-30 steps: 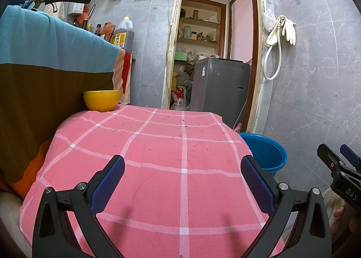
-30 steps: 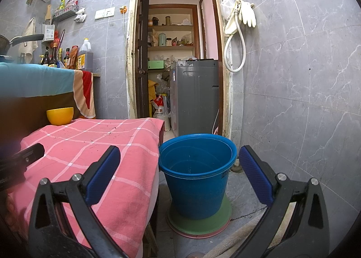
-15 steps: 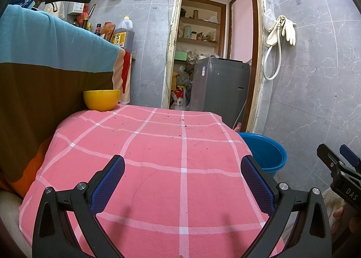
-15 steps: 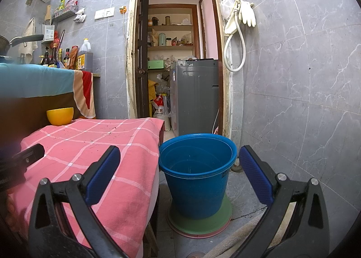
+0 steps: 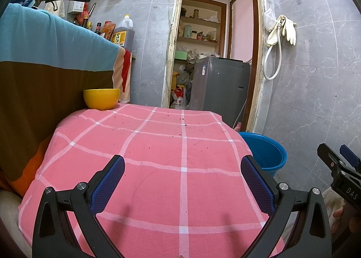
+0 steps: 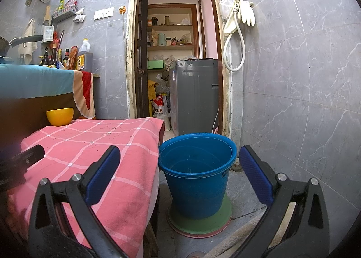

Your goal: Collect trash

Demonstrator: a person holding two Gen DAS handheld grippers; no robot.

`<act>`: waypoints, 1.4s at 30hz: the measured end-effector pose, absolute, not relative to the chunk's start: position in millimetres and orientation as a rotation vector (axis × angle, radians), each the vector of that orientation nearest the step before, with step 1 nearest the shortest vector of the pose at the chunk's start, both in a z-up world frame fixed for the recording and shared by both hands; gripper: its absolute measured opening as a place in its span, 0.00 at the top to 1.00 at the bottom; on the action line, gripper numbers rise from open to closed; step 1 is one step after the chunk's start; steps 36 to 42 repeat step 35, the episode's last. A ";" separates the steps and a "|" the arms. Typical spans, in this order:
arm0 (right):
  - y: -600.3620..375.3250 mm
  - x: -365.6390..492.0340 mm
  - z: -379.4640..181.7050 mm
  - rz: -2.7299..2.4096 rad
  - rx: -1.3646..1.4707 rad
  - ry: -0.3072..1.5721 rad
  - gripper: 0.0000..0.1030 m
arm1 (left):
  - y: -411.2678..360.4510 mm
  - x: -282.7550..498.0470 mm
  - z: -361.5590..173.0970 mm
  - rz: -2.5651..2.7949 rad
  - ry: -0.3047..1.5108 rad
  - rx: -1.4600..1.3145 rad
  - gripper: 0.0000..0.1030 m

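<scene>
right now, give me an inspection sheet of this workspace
surface: pink checked cloth over the table, dotted with small dark crumbs
job's things: blue bucket on the floor beside the table, on a green mat; looks empty
clutter: yellow bowl at the far left corner
grippers: left gripper and right gripper both open, holding nothing
cables: white hose looped on the wall
surroundings: grey tiled walls, washer in the doorway, bottles on the counter

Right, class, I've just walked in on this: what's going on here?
A person holds two grippers, both open and empty. The left gripper hovers over the pink checked cloth, which has only small dark crumbs on it. The right gripper faces the blue bucket on the floor. A yellow bowl sits at the far corner.
</scene>
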State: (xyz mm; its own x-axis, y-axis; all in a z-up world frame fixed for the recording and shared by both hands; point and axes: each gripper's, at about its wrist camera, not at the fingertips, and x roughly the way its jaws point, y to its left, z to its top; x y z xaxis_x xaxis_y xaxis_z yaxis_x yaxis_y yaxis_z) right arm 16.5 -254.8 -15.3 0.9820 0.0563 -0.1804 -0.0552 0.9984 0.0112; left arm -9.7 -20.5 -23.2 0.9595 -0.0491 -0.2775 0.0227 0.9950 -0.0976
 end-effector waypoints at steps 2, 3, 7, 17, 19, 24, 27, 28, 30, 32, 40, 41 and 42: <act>-254.7 16.4 -15.3 0.056 0.006 0.182 0.01 | -20.7 -9.6 -22.8 -0.036 0.285 -0.095 0.02; -254.6 16.4 -15.3 0.056 0.006 0.182 0.01 | -21.4 -9.5 -23.4 -0.036 0.286 -0.095 0.02; -254.5 16.2 -15.6 0.055 0.007 0.182 0.01 | -22.3 -9.6 -23.2 -0.036 0.287 -0.095 0.02; -254.0 15.6 -15.7 0.055 0.009 0.183 0.01 | -24.9 -9.2 -25.5 -0.021 0.297 -0.095 0.02; -253.8 15.7 -15.6 0.055 0.008 0.183 0.01 | -26.5 -10.7 -28.1 -0.015 0.298 -0.093 0.02; -253.9 16.1 -15.4 0.055 0.009 0.183 0.01 | -30.7 -15.9 -32.9 -0.024 0.290 -0.095 0.02; -253.6 16.0 -15.5 0.055 0.009 0.183 0.01 | -33.6 -18.6 -31.0 -0.023 0.285 -0.084 0.02; -253.5 15.6 -15.6 0.055 0.008 0.184 0.01 | -34.0 -18.4 -30.2 -0.023 0.284 -0.083 0.02; -253.2 15.4 -15.6 0.054 0.009 0.184 0.01 | -36.1 -20.9 -30.5 -0.022 0.280 -0.079 0.02; -252.9 15.5 -15.5 0.054 0.010 0.184 0.01 | -37.3 -20.8 -29.6 -0.020 0.280 -0.079 0.02; -252.6 15.2 -15.9 0.053 0.012 0.184 0.01 | -38.6 -22.9 -29.4 -0.020 0.283 -0.082 0.02; -252.6 15.2 -15.9 0.053 0.012 0.184 0.01 | -38.6 -22.9 -29.4 -0.020 0.283 -0.082 0.02; -252.6 15.2 -15.9 0.053 0.012 0.184 0.01 | -38.6 -22.9 -29.4 -0.020 0.283 -0.082 0.02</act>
